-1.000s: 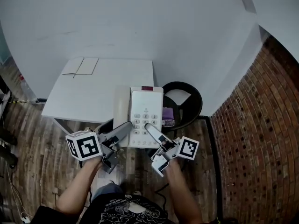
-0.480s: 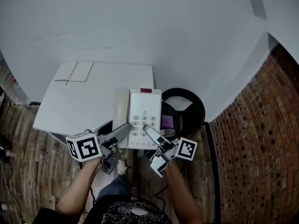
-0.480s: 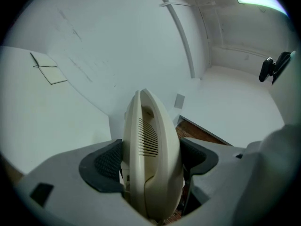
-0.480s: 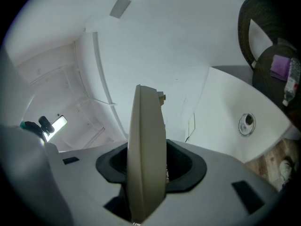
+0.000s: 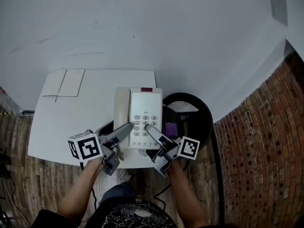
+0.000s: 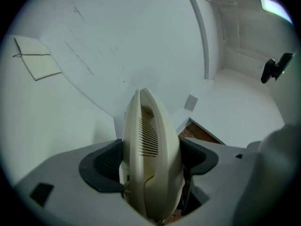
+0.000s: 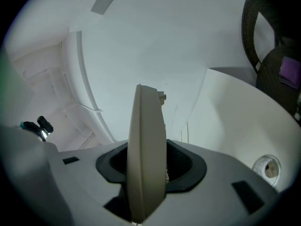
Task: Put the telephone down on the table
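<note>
Gripping the phone [image 5: 142,113] by its near edge, left gripper [image 5: 127,127] and right gripper [image 5: 148,128] hold it above the table [image 5: 80,115], not yet set down.

Even, bright light; fisheye-warped, dark-vignetted edges.

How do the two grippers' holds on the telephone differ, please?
The left gripper clamps the telephone by its handset side; the right gripper by its keypad side. Between the left gripper's pads shows a slotted edge; between the right gripper's, a thin plain one. Both are shut on its near end, over the table.
</note>
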